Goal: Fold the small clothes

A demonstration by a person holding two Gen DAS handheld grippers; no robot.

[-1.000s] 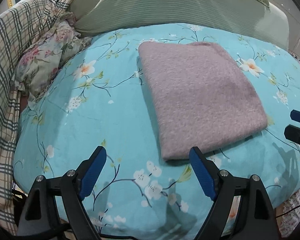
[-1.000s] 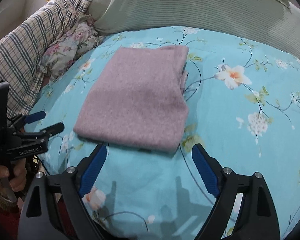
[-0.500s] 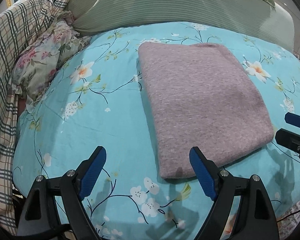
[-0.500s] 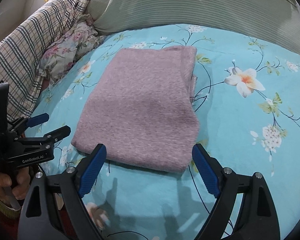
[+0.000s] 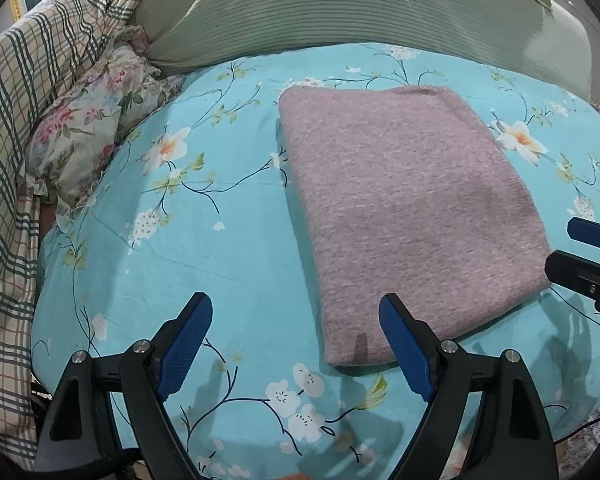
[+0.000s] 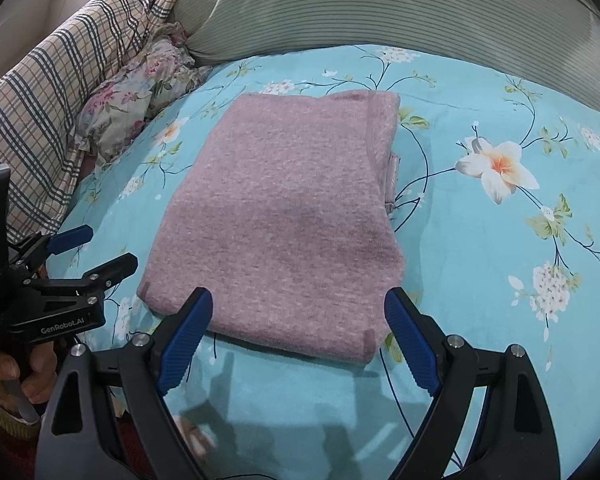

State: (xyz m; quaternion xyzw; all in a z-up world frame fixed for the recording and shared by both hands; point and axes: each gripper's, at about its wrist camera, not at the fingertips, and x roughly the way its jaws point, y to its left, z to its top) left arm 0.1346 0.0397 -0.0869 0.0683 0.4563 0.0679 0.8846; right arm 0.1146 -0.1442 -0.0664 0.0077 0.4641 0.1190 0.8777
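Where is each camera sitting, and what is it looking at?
Left wrist camera: sits on the left claw, looking across the bed at the folded pink cloth; the right claw pokes in at its right edge.
Right wrist camera: sits on the right claw, facing the same cloth; the left claw and left hand show at its left.
Shared: cloth, blue flowered sheet, green pillow.

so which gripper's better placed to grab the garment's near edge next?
Right, probably. The right gripper is open with the folded pink garment's near edge between its fingers. The left gripper, also open, straddles only its corner, mostly over bedsheet.
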